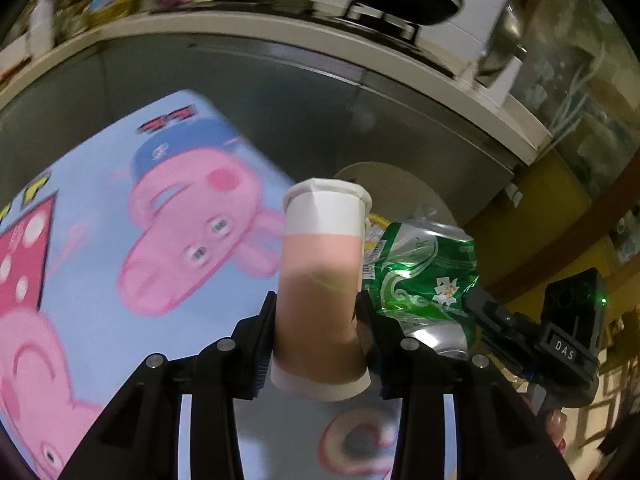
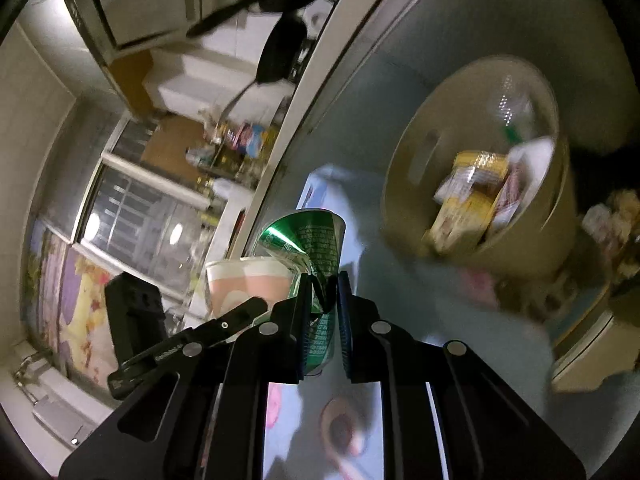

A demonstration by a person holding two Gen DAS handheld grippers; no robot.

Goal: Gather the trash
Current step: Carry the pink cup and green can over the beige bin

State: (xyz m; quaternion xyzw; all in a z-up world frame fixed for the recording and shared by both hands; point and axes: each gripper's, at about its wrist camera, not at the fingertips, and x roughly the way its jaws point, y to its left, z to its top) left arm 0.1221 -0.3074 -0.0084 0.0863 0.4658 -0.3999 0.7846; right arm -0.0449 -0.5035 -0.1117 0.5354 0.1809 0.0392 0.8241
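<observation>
Claws (image 1: 316, 320) with cup (image 1: 320, 276), can (image 2: 318, 248)

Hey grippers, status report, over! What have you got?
Left gripper shut on cup. Right gripper shut on crushed can. Bin ahead, partly full. Nothing in the way.

A blue cartoon-pig mat (image 1: 92, 208) covers the floor; a beige bin (image 2: 404, 184) holding wrappers stands beside the mat's far edge.

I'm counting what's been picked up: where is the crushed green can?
The crushed green can is pinched in the right gripper, beside the pink paper cup in the left gripper, short of the bin.
</observation>
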